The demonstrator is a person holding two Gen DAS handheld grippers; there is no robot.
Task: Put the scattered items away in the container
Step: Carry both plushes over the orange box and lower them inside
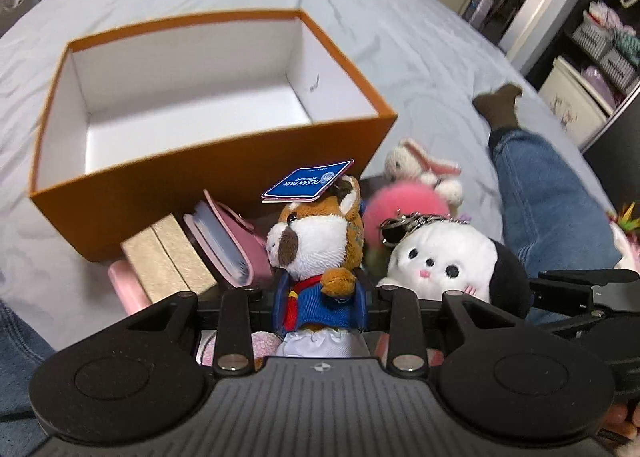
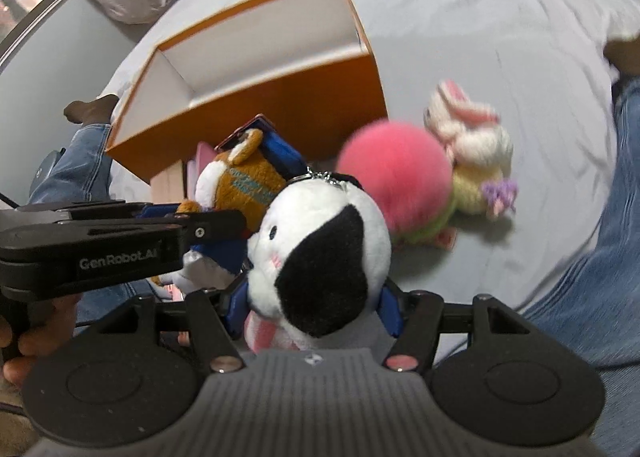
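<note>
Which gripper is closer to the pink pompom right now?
Right. The right gripper, shut on the black-and-white plush, sits just beside the pink pompom. The left gripper, shut on the brown plush, is on the far side of that plush.

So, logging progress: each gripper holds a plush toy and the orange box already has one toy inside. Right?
Not quite: the orange box is still empty, as the left wrist view shows. Each gripper does hold a toy: left gripper the brown plush, right gripper the panda plush.

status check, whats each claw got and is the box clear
Left claw shut on brown plush. Right claw shut on black-and-white plush. Orange box open, nothing inside. Pink pompom, bunny not yet picked up.
</note>
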